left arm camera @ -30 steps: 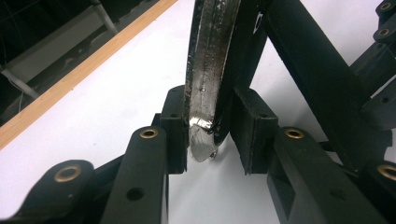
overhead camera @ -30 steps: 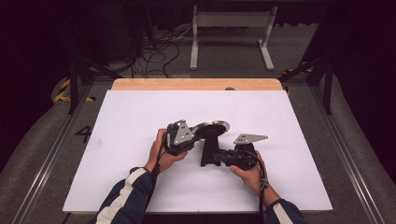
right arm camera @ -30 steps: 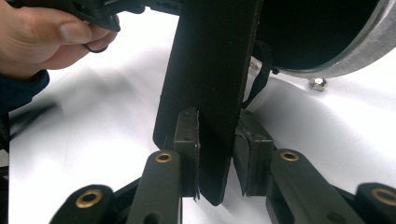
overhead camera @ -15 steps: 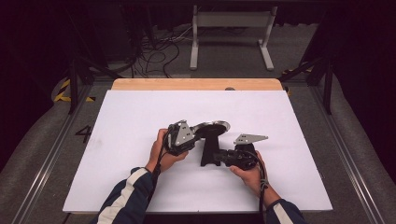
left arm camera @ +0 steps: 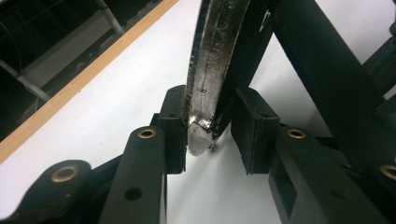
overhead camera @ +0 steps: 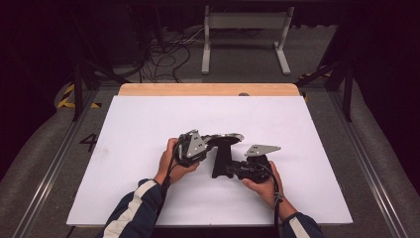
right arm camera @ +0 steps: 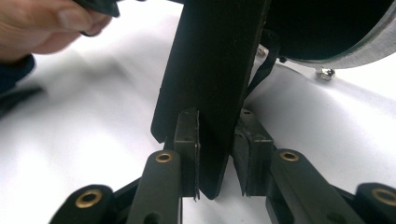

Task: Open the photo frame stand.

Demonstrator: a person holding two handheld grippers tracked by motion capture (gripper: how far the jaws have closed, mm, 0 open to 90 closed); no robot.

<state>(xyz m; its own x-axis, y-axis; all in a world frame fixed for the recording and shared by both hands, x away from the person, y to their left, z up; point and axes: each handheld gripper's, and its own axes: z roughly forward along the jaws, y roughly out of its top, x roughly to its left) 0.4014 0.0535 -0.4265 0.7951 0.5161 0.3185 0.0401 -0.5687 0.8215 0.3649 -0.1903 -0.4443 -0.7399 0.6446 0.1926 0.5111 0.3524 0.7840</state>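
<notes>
- Here, mid-tabletop [overhead camera: 148, 119], a black strap [right arm camera: 210, 93] with a shiny disc-like piece [left arm camera: 212, 60] is gripped from both ends.
- The left gripper [left arm camera: 210, 135] has its jaws clamped on the shiny rim; the right gripper [right arm camera: 215, 154] pinches the strap.
- A thin-edge grip could slip under pull.
- Both hands rest low, facing inward toward the strap.

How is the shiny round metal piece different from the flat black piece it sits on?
The shiny round metal disc is silvery and rimmed, lying on top; the flat black stand plate is dull, straight-edged and upright beneath it. The left hand-held gripper has the disc's edge between its jaws; the right hand-held gripper clamps the black plate. Both belong to one object, held above the white table.
</notes>
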